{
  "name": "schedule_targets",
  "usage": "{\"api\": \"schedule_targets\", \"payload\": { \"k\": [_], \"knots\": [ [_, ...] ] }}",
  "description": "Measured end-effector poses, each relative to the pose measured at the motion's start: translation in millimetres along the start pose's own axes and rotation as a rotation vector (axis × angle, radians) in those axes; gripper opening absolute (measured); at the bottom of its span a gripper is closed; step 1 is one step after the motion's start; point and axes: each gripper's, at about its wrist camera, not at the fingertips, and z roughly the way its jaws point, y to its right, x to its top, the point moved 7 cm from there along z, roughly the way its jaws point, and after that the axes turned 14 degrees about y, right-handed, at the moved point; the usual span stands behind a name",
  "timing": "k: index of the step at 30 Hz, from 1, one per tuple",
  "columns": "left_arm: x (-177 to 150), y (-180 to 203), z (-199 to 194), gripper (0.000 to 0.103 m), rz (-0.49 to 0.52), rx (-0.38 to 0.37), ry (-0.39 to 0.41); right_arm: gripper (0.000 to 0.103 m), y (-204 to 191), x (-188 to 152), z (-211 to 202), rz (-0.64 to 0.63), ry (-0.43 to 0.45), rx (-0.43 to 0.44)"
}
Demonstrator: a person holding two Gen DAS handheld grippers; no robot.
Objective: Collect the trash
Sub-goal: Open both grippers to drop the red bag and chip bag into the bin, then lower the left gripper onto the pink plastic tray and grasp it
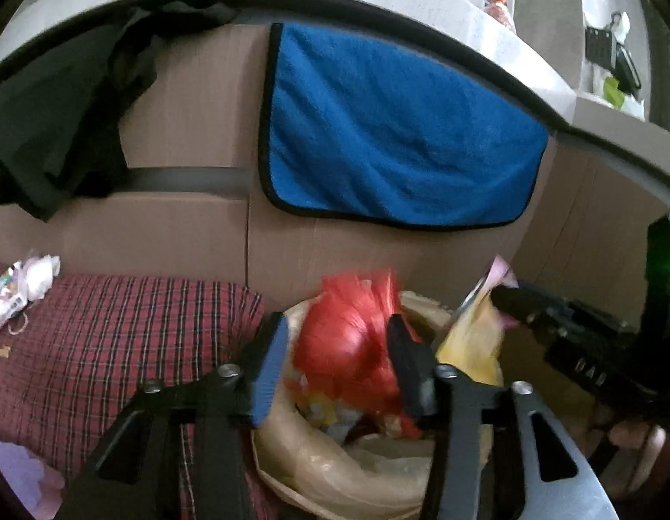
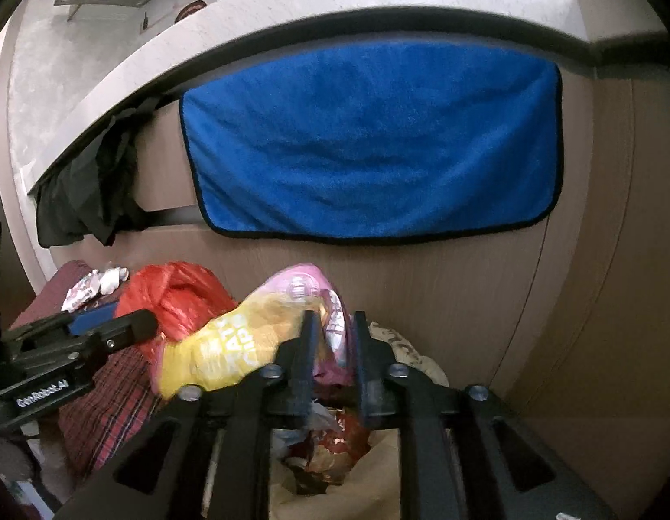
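Hanging at upper centre, a blue towel (image 1: 395, 130) covers a brown cabinet (image 2: 486, 286). Below it, at lower centre, a beige bag (image 1: 335, 472) stands open and already holds wrappers. The left gripper (image 1: 335, 351) has wide fingers around a red bag (image 1: 356, 338) over the opening, apparently released. The right gripper (image 2: 333, 338), half open, loosely straddles a yellow-pink packet (image 2: 231, 346). One crumpled wrapper (image 1: 14, 290) remains at far left on plaid cloth (image 1: 118, 338), likely uncollected.
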Motion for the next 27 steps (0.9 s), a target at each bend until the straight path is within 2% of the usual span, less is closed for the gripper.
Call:
{"api": "schedule_targets", "payload": {
  "k": [1,6,15,22,27],
  "knots": [
    [2.4,-2.6,-1.2,0.054,-0.013,-0.003,0.005,0.037,0.3,-0.9,0.9,0.003,-0.002,-0.002],
    [16.7,-22.7,-13.3,0.057,-0.069,0.021,0.023,0.038,-0.6,-7.6,2.5,-0.003,-0.027,-0.007],
    [46.3,-84.1,-72.2,0.057,-0.063,0.138,0.091,0.038,-21.5,11.5,-10.2,-0.009,0.002,0.015],
    [51.5,-145.4,-127.1,0.057,-0.086,0.259,0.131,0.038,-80.8,31.0,-16.7,-0.066,0.035,0.089],
    [48.5,-175.9,-163.2,0.057,-0.066,0.319,0.167,0.038,-136.6,33.3,-14.3,-0.088,0.032,0.169]
  ]
}}
